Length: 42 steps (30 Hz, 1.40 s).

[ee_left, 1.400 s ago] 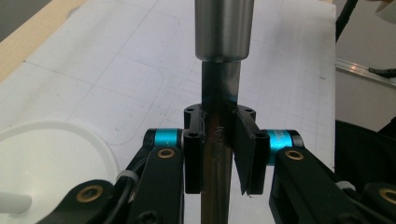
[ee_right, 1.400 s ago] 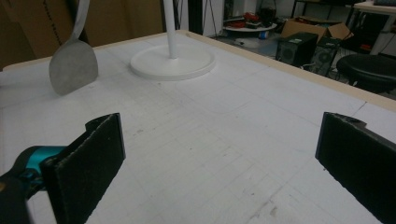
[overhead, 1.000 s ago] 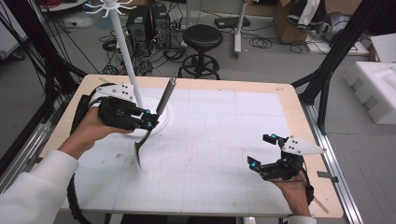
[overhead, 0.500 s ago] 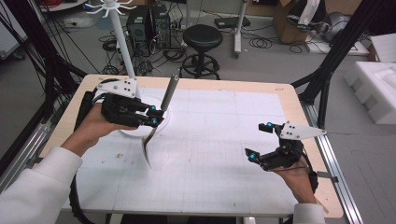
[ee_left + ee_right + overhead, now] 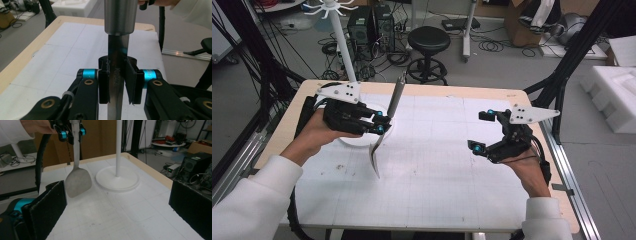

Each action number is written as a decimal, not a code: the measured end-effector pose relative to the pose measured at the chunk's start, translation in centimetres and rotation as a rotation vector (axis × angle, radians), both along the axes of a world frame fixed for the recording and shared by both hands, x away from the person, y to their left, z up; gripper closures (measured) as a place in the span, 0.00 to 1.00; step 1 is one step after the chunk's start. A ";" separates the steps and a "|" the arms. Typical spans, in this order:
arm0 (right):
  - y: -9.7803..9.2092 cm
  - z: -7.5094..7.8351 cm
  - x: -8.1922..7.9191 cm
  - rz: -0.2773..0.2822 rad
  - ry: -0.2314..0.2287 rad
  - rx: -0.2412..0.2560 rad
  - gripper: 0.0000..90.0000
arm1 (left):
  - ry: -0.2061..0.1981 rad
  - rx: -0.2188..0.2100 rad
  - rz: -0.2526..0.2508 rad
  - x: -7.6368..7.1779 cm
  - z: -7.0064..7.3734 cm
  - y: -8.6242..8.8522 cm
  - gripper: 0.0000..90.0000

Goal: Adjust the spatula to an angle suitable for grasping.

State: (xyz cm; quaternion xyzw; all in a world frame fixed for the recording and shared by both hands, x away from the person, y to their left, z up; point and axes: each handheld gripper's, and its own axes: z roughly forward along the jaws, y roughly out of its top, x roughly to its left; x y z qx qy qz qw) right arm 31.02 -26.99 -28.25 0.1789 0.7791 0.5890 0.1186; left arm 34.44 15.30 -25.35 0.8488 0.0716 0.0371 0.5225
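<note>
Left gripper view looks straight along the two black jaws of the left gripper (image 5: 117,82), which are closed narrow on the flat steel neck of a spatula (image 5: 117,75). The neck is shiny, with small stamped lettering too fine to read, and it widens above the jaws into a round brushed-metal handle. Beyond it lies the white gridded mat (image 5: 62,57) on a pale wooden table (image 5: 27,50).

From the high view, the left gripper (image 5: 379,122) holds the spatula (image 5: 384,125) clear of the mat, tilted, with the handle up and away from the person and the flat blade pointing down toward the mat (image 5: 437,175) without touching it, as far as can be judged. Just behind it sits the round white base of a stand (image 5: 354,140), whose thin white pole rises to hooks at the top. The right gripper (image 5: 482,131) hovers well apart on the other side, jaws spread wide and empty.

Right gripper view shows its own jaws far apart at the frame edges, and across the mat the spatula (image 5: 77,180) hanging blade-down, a dull grey rounded blade, beside the stand (image 5: 117,177).
</note>
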 end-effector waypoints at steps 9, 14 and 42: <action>1.8 2.0 1.2 0.101 0.002 -0.008 0.00 | -0.018 -0.019 -0.032 0.0 0.4 -0.6 0.83; 2.7 2.9 1.9 0.143 -0.006 -0.001 0.00 | -0.015 -0.025 -0.043 0.1 0.4 -1.0 0.83; 9.9 7.0 4.3 0.413 0.030 -0.132 0.04 | -0.005 -0.042 -0.129 0.3 0.1 -2.3 0.83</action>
